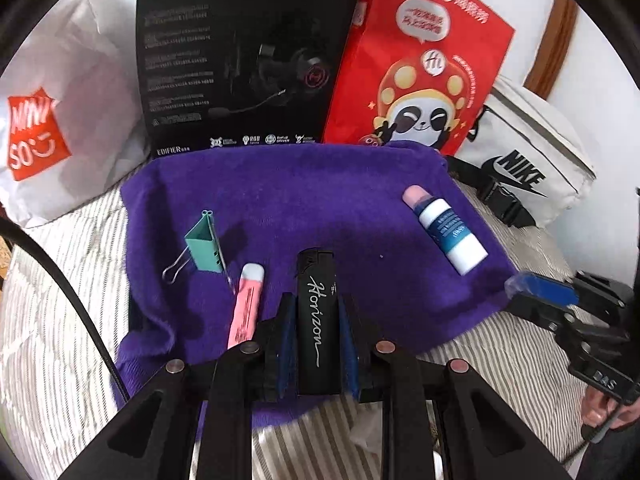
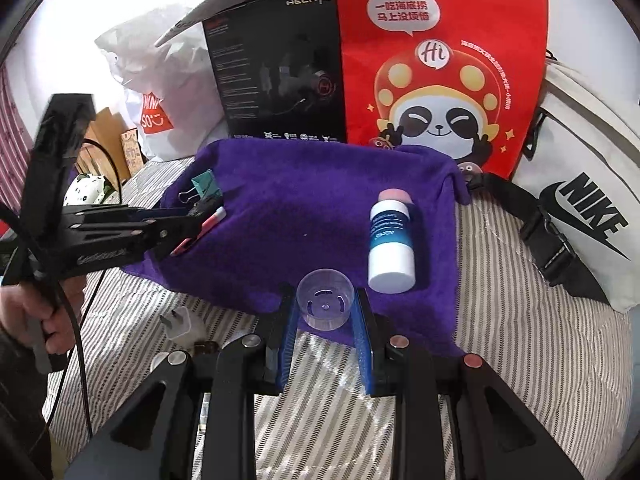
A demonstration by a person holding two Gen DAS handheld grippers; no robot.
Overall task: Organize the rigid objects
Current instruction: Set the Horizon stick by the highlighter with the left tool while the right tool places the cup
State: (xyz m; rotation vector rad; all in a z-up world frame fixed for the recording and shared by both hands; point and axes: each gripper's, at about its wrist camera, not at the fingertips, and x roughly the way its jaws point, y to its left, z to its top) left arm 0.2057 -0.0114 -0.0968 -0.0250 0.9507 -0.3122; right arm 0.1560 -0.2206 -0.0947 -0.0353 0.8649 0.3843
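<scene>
Left wrist: left hand-held gripper [image 1: 316, 312] pinching black lighter [image 1: 318, 316], long axis pointing forward, right hand-held gripper [image 2: 326, 308] pinching clear cup [image 2: 326, 298]

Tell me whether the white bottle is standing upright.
No, the white cylindrical plastic bottle with the pink cap lies on its side on the purple towel.

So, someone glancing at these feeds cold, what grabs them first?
Probably the purple towel spread over the striped bedding, with the bright red panda bag standing behind it. Next, the two loaded claws: the left claw shut on a black lighter at the towel's near edge, the right claw gripping a clear plastic cap.
</scene>
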